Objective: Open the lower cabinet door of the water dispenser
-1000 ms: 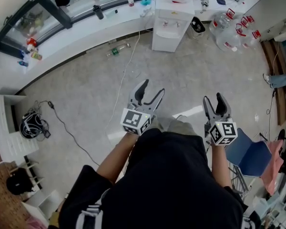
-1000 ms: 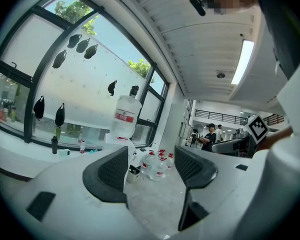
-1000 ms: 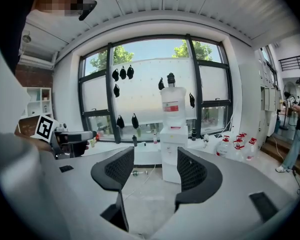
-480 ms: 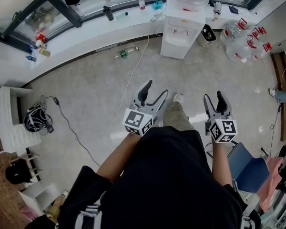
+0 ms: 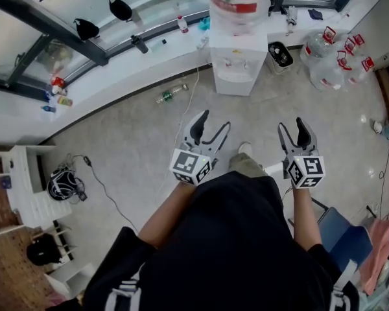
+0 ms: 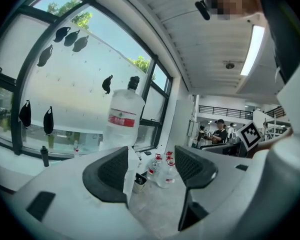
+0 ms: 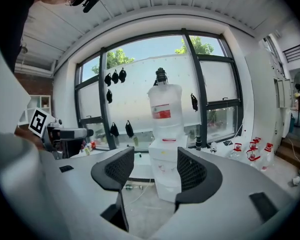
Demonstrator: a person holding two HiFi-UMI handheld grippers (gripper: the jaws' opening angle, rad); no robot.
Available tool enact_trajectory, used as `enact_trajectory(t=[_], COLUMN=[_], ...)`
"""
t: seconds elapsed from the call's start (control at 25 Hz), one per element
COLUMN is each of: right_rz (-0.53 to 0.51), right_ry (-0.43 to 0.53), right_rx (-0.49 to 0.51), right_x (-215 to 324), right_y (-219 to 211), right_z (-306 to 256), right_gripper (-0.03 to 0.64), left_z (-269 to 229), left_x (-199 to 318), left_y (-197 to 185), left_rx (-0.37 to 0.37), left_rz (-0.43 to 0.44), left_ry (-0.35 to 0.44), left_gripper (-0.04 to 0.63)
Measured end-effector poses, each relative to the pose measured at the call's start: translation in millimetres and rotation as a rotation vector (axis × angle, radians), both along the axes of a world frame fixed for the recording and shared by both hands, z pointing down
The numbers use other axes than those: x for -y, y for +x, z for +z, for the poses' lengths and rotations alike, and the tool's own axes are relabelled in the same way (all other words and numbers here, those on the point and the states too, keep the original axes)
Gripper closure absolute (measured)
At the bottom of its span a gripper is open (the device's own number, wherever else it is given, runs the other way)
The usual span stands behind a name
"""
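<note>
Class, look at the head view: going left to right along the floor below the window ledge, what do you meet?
Plastic bottle lying on the floor → water dispenser → small bin → spare water jugs.

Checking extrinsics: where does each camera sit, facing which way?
Head view: on the head, steeply down at floor, water dispenser; torso, forearms, left gripper, right gripper show.
Left gripper view: along its open jaws, dispenser bottle above left jaw; right gripper at right edge.
Right gripper view: along its open jaws, dispenser centred; left gripper at left edge.
Shared: the dispenser.
</note>
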State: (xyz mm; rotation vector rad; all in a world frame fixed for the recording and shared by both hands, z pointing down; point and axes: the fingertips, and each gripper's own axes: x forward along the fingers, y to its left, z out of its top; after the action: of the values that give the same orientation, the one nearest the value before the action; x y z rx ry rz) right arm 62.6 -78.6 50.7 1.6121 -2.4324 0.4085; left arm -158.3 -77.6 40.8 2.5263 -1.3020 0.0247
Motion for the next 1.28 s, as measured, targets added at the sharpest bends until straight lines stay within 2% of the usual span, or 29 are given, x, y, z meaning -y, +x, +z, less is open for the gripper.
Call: enact_trajectory(t=[0.32, 0.72, 0.88, 1.08, 1.28], right_rz=[0.028, 0.017, -0.034, -0.126, -0.069], right_ry=[-0.027, -0.077, -0.096, -0.085, -0.058], right_rx=[0.007, 0.041, 0.049, -0.014, -0.016], right_x=[53, 85, 104, 139, 175], right_y=[43, 62, 57, 31, 18], right_z=[8, 34, 44, 42, 33], right_gripper=[0.379, 0.379, 0.379, 0.379, 0.379], left_z=[10, 20, 23, 27, 31], left_x=[63, 101, 112, 127, 156], left_y=[46, 70, 68, 50, 38], left_rx=[0.009, 0.026, 0.036, 0.014, -0.019], left_rz=[0.033, 0.041, 0.012, -0.019, 0.030], left_ry=[-0.058, -0.084, -0.086, -0.102, -0.086], left_gripper=[0.324, 0.324, 0.324, 0.324, 0.324])
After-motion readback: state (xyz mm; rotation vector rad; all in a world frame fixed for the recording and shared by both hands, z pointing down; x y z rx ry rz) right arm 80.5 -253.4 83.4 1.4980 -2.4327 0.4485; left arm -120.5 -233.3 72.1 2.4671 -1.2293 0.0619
